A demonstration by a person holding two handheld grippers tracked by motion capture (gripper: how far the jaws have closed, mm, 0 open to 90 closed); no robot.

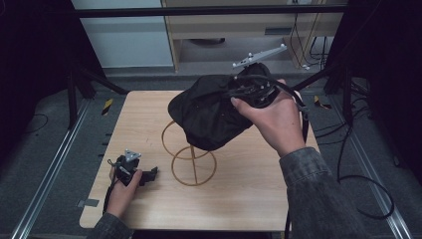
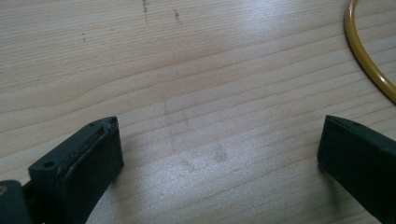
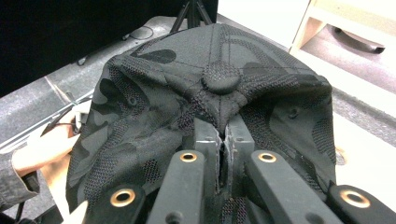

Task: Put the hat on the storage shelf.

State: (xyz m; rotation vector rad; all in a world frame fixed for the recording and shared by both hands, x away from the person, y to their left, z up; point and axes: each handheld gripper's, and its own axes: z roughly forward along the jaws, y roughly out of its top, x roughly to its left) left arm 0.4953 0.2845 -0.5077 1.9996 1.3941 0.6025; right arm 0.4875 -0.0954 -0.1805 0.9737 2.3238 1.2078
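Observation:
A black camouflage cap [image 1: 209, 112] hangs in the air over the middle of the wooden table [image 1: 239, 199]. My right gripper [image 1: 238, 93] is shut on the cap's fabric near the top button, and in the right gripper view the jaws [image 3: 223, 133] pinch a fold of the cap [image 3: 219, 77] just below that button. Under the cap stands a yellow wire stand [image 1: 193, 167] made of two rings and a stem. My left gripper [image 1: 149, 173] rests low on the table at the front left. It is open over bare wood [image 2: 219, 135], with the yellow ring [image 2: 369, 60] off to one side.
Metal rails [image 1: 47, 174] run along both sides of the table. Black stand legs [image 1: 94, 79] rise at the back corners. Cables [image 1: 358, 174] lie on the floor at the right. A wooden cabinet [image 1: 239, 30] stands behind the table.

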